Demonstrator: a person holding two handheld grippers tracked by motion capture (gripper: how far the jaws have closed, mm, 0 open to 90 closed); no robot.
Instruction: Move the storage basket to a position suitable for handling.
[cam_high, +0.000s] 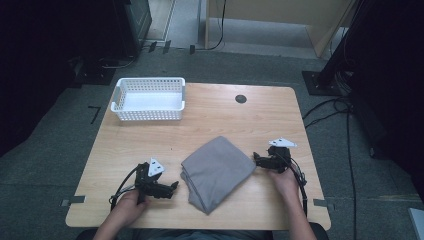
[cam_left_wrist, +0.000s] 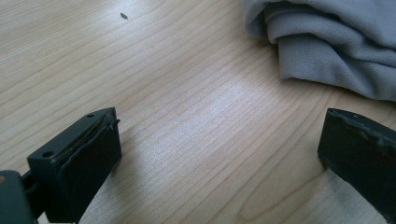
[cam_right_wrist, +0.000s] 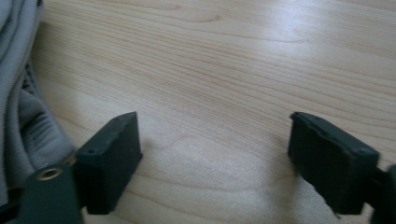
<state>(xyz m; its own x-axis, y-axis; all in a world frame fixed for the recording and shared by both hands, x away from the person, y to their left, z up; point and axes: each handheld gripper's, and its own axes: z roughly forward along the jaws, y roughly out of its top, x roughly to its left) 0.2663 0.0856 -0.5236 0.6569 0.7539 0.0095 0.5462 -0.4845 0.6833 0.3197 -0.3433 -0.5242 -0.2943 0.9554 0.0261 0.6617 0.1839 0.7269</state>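
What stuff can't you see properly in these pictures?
- Folded grey cloth: the left gripper view cuts it off at the top right edge, the right gripper view at the left edge.
- Dark round spot on the table: too small in the high view to tell what it is.
- White basket: its near wall hides part of its floor.

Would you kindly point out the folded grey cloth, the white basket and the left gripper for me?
folded grey cloth (cam_high: 217, 170), high view, middle of its top layer.
white basket (cam_high: 148, 114), high view, its near wall.
left gripper (cam_high: 175, 187), high view, between its fingertips, beside the cloth's left edge.
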